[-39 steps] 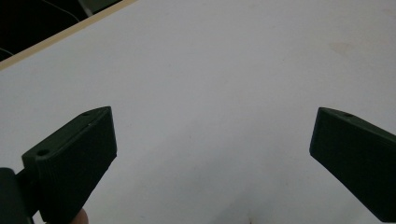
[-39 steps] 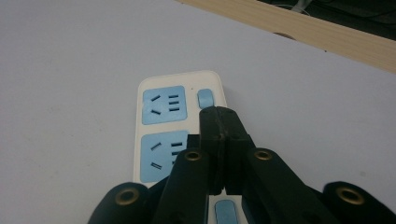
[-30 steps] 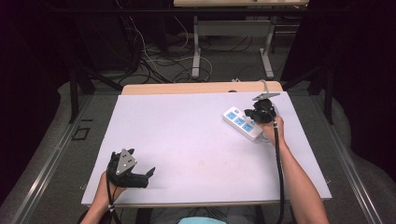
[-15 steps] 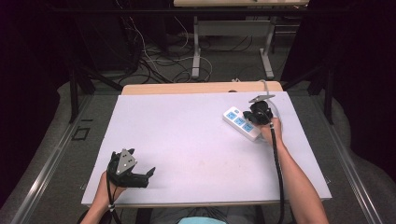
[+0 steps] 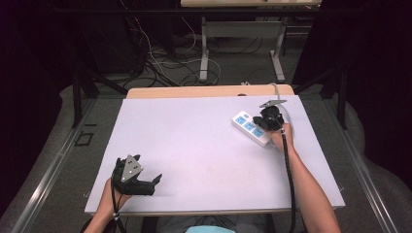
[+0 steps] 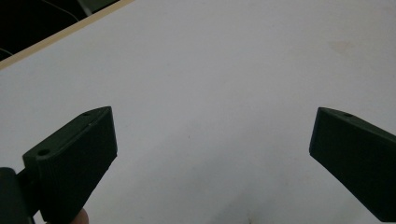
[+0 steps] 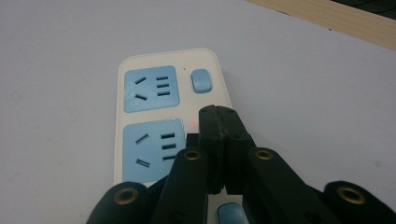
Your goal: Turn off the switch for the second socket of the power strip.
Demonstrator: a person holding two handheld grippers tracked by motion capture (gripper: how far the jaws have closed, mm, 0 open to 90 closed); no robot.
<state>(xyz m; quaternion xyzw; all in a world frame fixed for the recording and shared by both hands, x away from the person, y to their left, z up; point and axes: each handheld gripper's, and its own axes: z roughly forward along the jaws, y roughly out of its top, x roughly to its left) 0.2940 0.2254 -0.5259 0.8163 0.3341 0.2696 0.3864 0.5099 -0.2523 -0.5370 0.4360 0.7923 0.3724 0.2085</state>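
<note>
A white power strip (image 5: 245, 125) with blue sockets lies at the right of the white table top (image 5: 194, 141). My right gripper (image 5: 265, 125) is over it, jaws pressed together with nothing between them. In the right gripper view its shut tips (image 7: 218, 122) sit on the strip (image 7: 149, 88) beside the second blue socket (image 7: 153, 149). A blue rocker switch (image 7: 201, 80) lies just beyond them, and a tiny red light (image 7: 193, 123) glows at their left. My left gripper (image 5: 148, 169) rests near the front left edge, jaws wide apart (image 6: 212, 154) over bare white surface.
The strip's pale cable (image 5: 278, 92) runs off the back edge past a wooden strip (image 5: 209, 91). Behind the table stand a metal desk frame (image 5: 204, 48) and tangled floor cables (image 5: 160, 58). Black cables trail from both grippers along the forearms.
The right gripper has edged slightly left over the power strip, jaws staying shut. The left gripper has kept still.
</note>
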